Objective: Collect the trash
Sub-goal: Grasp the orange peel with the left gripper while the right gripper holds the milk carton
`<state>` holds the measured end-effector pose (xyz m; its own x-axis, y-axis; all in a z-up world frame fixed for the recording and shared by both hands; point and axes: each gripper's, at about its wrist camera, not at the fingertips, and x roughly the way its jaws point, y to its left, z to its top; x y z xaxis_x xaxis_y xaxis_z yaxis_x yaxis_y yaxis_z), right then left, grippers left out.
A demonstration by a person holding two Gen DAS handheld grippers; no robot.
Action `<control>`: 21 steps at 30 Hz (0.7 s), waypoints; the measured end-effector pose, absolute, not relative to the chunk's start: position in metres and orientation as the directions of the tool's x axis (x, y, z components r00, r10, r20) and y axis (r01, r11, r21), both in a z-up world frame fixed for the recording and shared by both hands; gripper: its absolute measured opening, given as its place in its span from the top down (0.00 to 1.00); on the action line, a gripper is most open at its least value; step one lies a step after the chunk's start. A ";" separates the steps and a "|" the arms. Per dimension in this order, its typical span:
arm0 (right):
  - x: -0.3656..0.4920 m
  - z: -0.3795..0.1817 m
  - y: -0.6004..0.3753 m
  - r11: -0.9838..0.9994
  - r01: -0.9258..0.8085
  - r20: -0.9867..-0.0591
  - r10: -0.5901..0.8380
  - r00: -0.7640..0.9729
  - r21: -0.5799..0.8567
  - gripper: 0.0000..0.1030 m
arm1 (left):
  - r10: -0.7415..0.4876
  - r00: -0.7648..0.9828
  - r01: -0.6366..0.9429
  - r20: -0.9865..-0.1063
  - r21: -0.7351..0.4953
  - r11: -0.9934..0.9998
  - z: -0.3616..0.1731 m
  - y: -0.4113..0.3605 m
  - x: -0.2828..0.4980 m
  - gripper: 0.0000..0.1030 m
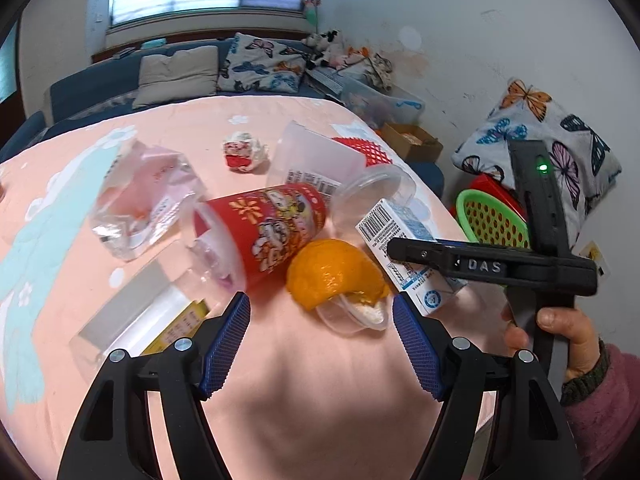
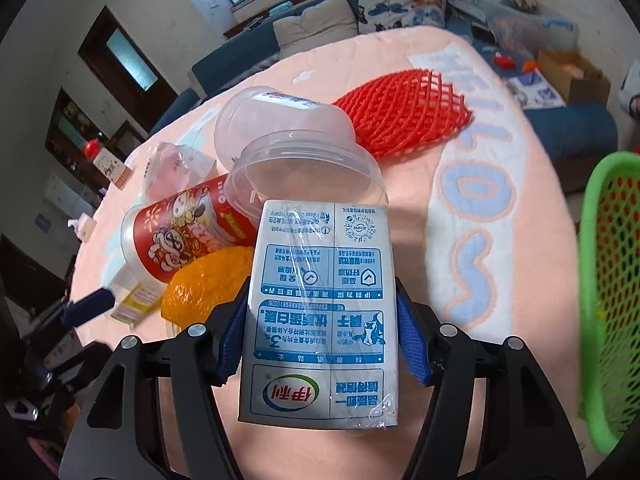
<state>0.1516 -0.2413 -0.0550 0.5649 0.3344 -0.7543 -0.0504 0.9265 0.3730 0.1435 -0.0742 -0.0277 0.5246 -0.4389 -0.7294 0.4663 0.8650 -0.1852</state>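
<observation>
Milk carton (image 2: 320,312) is clamped between the right gripper's (image 2: 320,332) blue pads, beside orange peel (image 2: 204,284); left gripper (image 1: 322,336) is held wide open, empty, near the peel.

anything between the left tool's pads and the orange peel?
No. In the left wrist view only bare pink blanket lies between the left tool and the orange peel; a clear lid sits under the peel's near edge.

The milk carton (image 2: 320,312) is glossy printed card under crinkled clear film. At eleven o'clock lies a clear, smooth plastic cup (image 2: 296,152); at one, red foam netting (image 2: 404,116) on a soft, matt pink blanket (image 2: 532,200).
</observation>
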 end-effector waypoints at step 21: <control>0.096 -0.027 -0.270 0.947 -0.036 -0.711 0.264 0.651 0.319 0.38 | -0.385 0.468 0.612 -0.795 -0.022 0.791 -0.055 -0.131 0.178 0.31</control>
<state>0.0962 -0.2705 -0.0266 0.6512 0.2641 -0.7115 -0.0357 0.9471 0.3189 0.1784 -0.1310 -0.0550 0.4684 -0.3850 -0.7952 0.6119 0.7906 -0.0223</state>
